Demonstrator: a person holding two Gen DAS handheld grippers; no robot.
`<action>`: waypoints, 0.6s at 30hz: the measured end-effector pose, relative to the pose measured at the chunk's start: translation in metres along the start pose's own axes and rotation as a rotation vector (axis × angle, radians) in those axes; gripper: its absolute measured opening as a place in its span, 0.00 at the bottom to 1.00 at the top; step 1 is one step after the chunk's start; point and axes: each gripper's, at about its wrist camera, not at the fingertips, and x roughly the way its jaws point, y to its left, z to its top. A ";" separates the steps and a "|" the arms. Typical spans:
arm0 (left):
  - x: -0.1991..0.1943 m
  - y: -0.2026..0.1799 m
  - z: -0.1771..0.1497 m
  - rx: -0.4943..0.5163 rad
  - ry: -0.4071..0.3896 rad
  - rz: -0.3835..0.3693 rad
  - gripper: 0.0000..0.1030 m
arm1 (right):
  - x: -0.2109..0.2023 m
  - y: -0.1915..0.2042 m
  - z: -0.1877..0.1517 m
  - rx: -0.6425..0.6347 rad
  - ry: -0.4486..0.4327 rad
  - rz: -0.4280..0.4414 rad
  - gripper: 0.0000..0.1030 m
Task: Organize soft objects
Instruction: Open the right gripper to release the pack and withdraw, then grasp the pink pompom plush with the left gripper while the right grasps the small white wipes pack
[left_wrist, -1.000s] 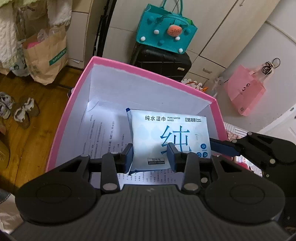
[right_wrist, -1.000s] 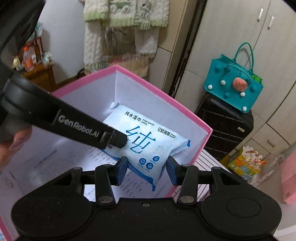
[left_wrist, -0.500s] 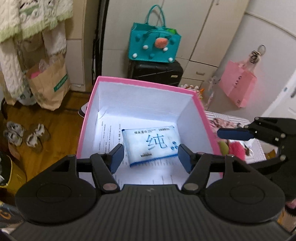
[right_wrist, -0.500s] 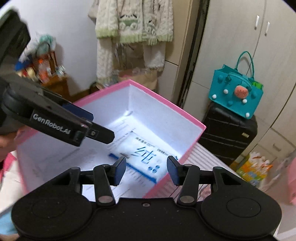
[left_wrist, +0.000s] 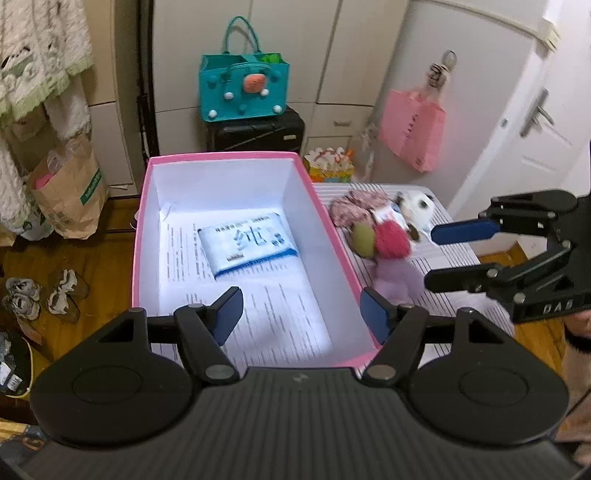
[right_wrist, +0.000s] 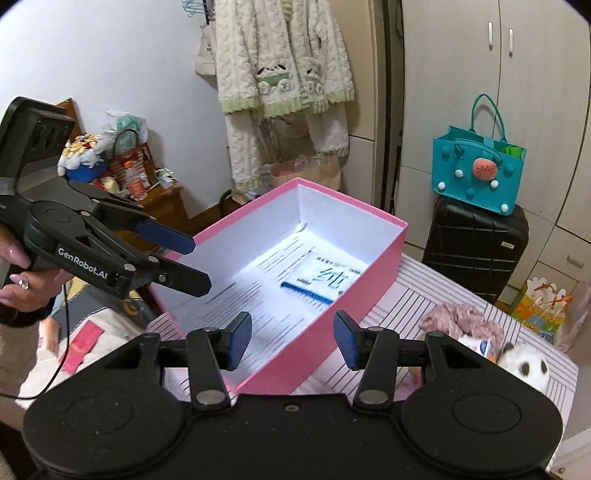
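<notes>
A pack of wet wipes lies flat in the pink box on printed paper; it also shows in the right wrist view, inside the pink box. My left gripper is open and empty above the box's near end. My right gripper is open and empty, above the box's right side. Soft toys lie right of the box: a red and green plush, a pink knit piece and a white panda plush. The panda and the knit piece show in the right view.
A striped cloth covers the table. A black suitcase with a teal bag stands behind the box. A pink bag hangs by the door. Shoes and a paper bag are on the floor at left.
Both grippers let go of the wipes pack, opened and pulled up and back from the box. The pack now lies on the box floor. The right gripper has swung towards the toys.
</notes>
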 end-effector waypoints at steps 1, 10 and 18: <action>-0.005 -0.004 -0.003 0.008 0.005 -0.004 0.69 | -0.006 0.002 -0.003 0.000 -0.001 0.006 0.53; -0.035 -0.040 -0.033 0.101 0.017 0.014 0.72 | -0.057 0.010 -0.041 0.007 -0.010 0.013 0.56; -0.028 -0.073 -0.054 0.162 0.062 -0.034 0.72 | -0.083 0.003 -0.083 0.034 -0.010 -0.014 0.59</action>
